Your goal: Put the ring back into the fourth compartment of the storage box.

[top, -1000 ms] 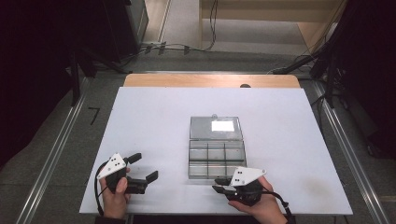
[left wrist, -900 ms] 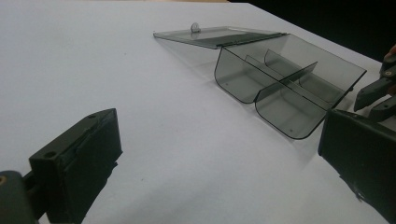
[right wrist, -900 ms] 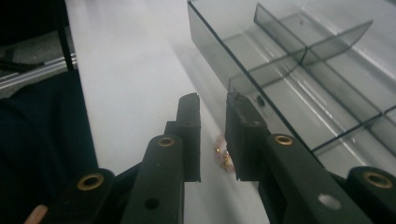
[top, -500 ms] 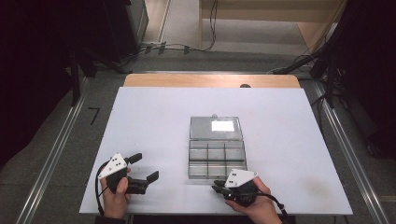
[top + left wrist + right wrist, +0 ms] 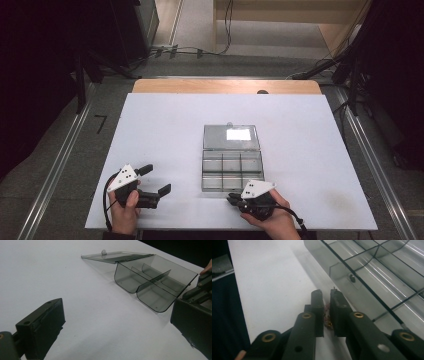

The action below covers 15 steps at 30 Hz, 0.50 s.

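Observation:
A clear plastic compartment box (image 5: 222, 172) lies open mid-table, its lid (image 5: 231, 136) flat behind it. My right gripper (image 5: 231, 199) lies just in front of the box's near wall (image 5: 342, 267), jaws pointing left. Its jaws have just been closing and now stand almost together, with a small reddish-gold item (image 5: 327, 318) pinched between them on the tabletop, right gripper (image 5: 325, 293). My left gripper (image 5: 157, 179) rests open at the front left, well clear of the box (image 5: 152, 295), left gripper (image 5: 117, 312) with nothing between its jaws.
The white tabletop (image 5: 165, 130) runs to a wooden strip (image 5: 225, 86) at the far edge. Both hands sit close to the near table edge. The box compartments look empty. The right gripper's body (image 5: 200, 290) shows beside the box.
The right gripper's jaws have drawn closer together in front of the box, and the hand has shifted only slightly. The left gripper has stayed put.

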Each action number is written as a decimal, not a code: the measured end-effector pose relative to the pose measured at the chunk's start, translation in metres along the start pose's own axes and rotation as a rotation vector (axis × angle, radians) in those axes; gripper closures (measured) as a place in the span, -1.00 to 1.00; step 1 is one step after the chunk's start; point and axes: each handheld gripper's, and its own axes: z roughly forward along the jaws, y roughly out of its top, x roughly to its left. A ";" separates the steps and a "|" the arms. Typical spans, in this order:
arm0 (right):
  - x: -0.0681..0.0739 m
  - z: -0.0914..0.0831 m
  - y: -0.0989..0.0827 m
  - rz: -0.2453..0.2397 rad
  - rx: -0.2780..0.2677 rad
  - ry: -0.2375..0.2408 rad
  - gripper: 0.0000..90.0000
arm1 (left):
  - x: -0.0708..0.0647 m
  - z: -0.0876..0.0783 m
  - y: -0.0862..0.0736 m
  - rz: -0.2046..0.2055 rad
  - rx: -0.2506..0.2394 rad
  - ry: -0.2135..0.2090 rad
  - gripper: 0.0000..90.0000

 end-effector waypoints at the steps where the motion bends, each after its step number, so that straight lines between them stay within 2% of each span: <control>1: 0.000 0.000 0.000 0.006 0.002 -0.002 0.84 | 0.000 0.000 0.000 0.000 0.000 0.001 -1.00; 8: 0.000 0.000 0.001 0.009 0.005 -0.001 0.90 | 0.000 0.000 0.000 -0.002 -0.001 0.000 -1.00; 11: 0.003 0.000 0.001 -0.003 0.002 -0.017 0.93 | 0.001 -0.001 0.000 -0.006 -0.005 -0.001 -1.00; 15: 0.002 -0.001 0.001 0.006 0.001 -0.006 0.93 | 0.001 -0.001 0.000 -0.004 -0.005 -0.002 -1.00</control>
